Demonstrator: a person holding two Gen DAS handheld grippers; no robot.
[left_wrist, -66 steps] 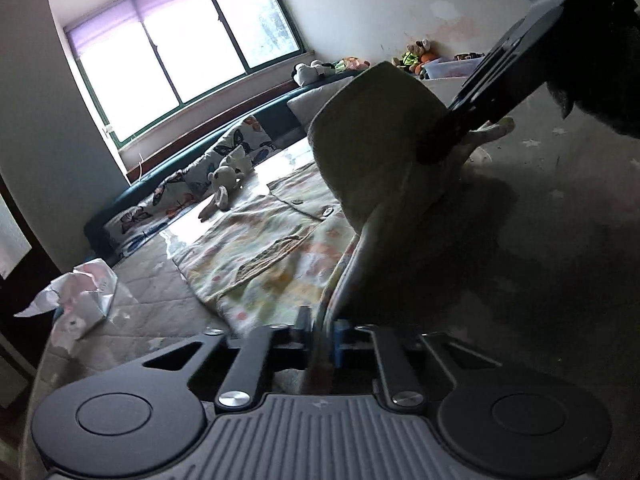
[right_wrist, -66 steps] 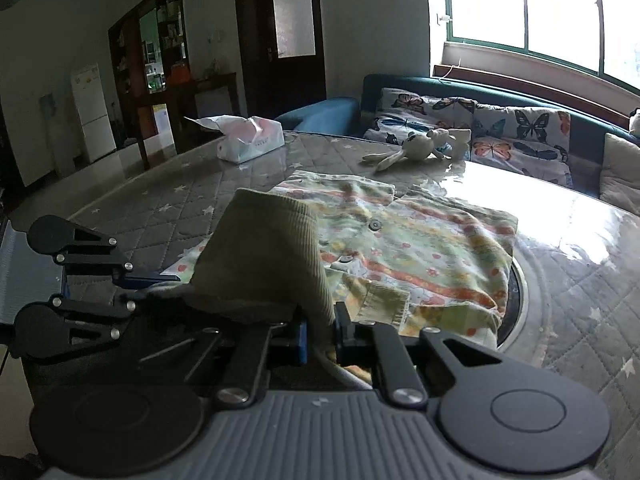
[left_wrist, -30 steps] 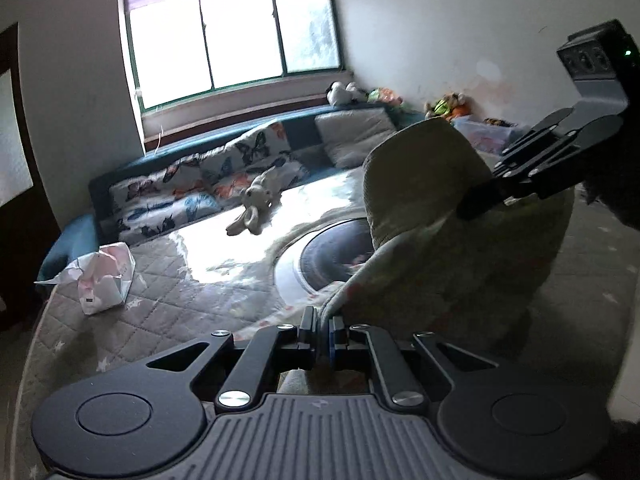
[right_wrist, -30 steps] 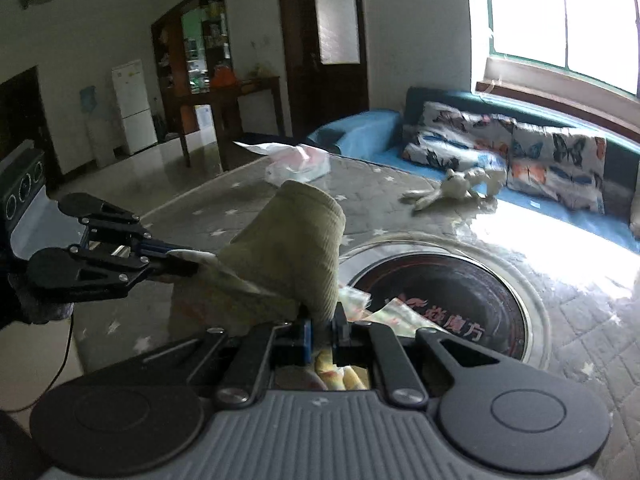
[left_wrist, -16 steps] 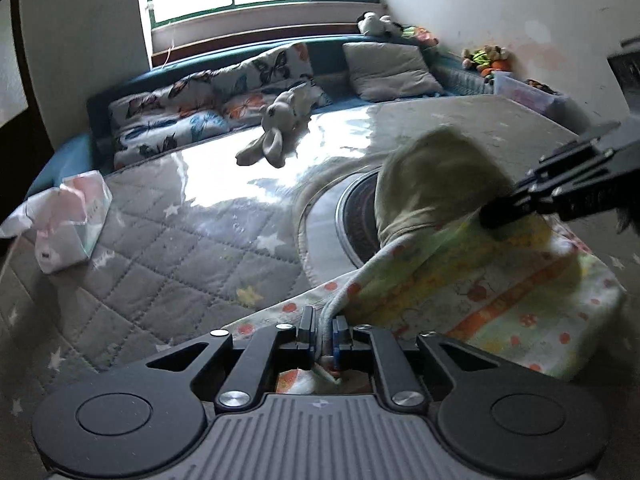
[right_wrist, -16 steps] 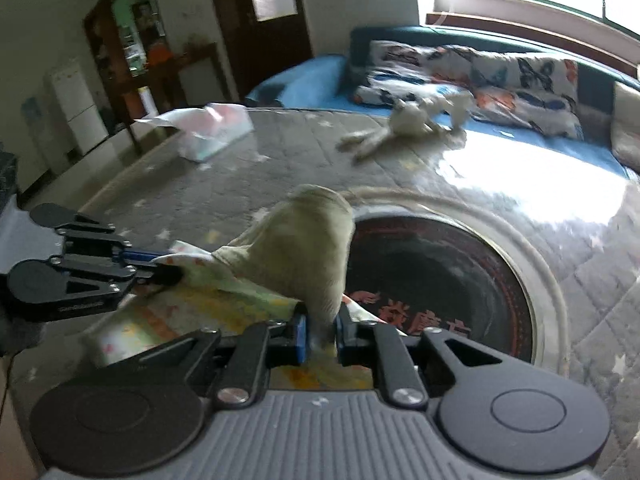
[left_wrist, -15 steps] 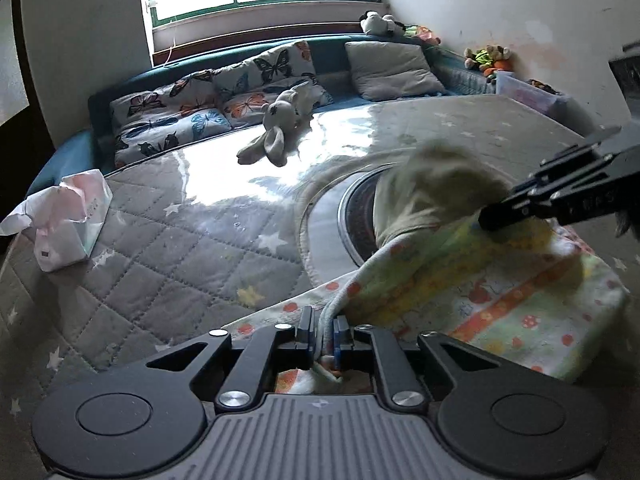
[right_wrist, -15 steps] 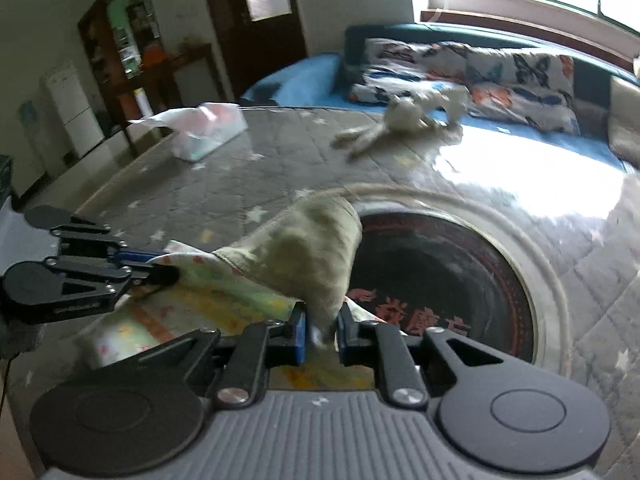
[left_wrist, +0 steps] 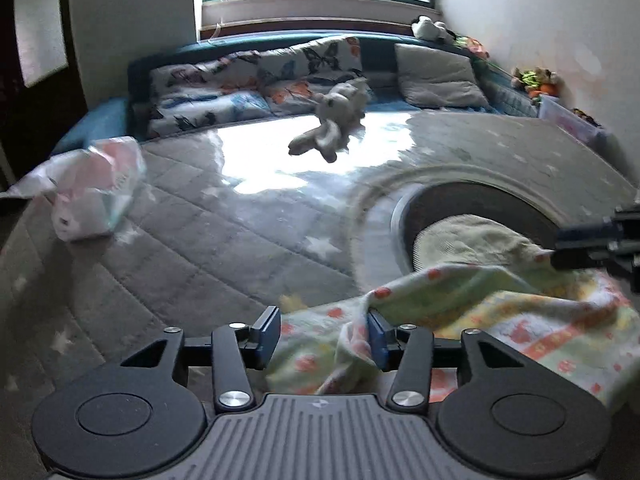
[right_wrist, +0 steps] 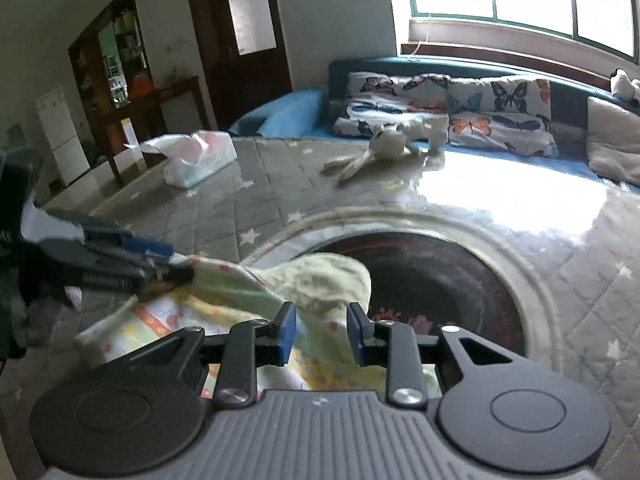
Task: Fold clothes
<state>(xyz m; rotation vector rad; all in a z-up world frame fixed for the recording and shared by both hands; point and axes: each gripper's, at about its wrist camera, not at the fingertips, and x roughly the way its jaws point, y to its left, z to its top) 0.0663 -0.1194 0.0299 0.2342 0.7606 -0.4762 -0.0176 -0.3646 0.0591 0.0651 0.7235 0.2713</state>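
Letting go is what marks this moment: both grippers had the printed baby garment (left_wrist: 500, 320) pinched shut and lifted a second ago, and it has since come down onto the near part of the quilted table (left_wrist: 180, 248). The left gripper (left_wrist: 324, 330) has its jaws opening, now roughly half spread; cloth lies between them and brushes the right-hand pad, but nothing clamps it. The right gripper (right_wrist: 320, 330) is opening too, less widely, with a fold of the same garment standing loose between its pads. In the left wrist view the garment's olive ribbed cuff (left_wrist: 472, 240) drapes over the rim of the dark round inset (right_wrist: 440, 272) at the table's centre, while the patterned body lies doubled toward the near edge. My reading is that one fold has just been laid and released, so the next job is probably regrasping for a further fold. Toward the far edge sit a stuffed rabbit (left_wrist: 336, 120) and a tissue pack (left_wrist: 92, 192), well apart from the work.
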